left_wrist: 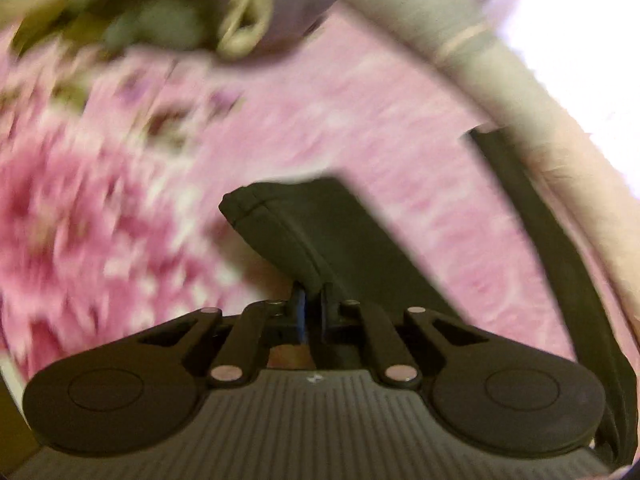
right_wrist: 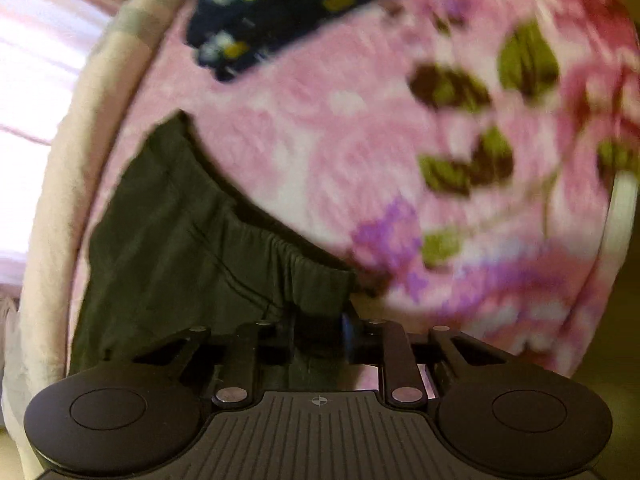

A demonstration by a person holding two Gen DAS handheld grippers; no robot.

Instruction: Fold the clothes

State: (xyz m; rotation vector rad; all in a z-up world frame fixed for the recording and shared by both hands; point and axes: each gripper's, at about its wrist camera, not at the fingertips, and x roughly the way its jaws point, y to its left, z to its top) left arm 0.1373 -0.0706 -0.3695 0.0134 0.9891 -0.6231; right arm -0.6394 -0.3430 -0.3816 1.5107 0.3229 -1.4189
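A dark olive-black garment with a gathered elastic waistband (right_wrist: 188, 240) hangs in both grippers above a pink floral blanket (right_wrist: 328, 132). My left gripper (left_wrist: 310, 300) is shut on a hemmed end of the garment (left_wrist: 304, 228), which rises from the jaws in the left wrist view. Another dark strip of it (left_wrist: 560, 264) trails down the right side. My right gripper (right_wrist: 320, 324) is shut on the waistband edge, with the cloth spreading up and left. Both views are motion-blurred.
The pink floral blanket (left_wrist: 360, 112) covers the bed, with a cream border (left_wrist: 520, 80) along its edge. A navy patterned cloth (right_wrist: 280, 8) lies at the far side. A purple and grey bundle (left_wrist: 200, 12) lies at the top of the left wrist view.
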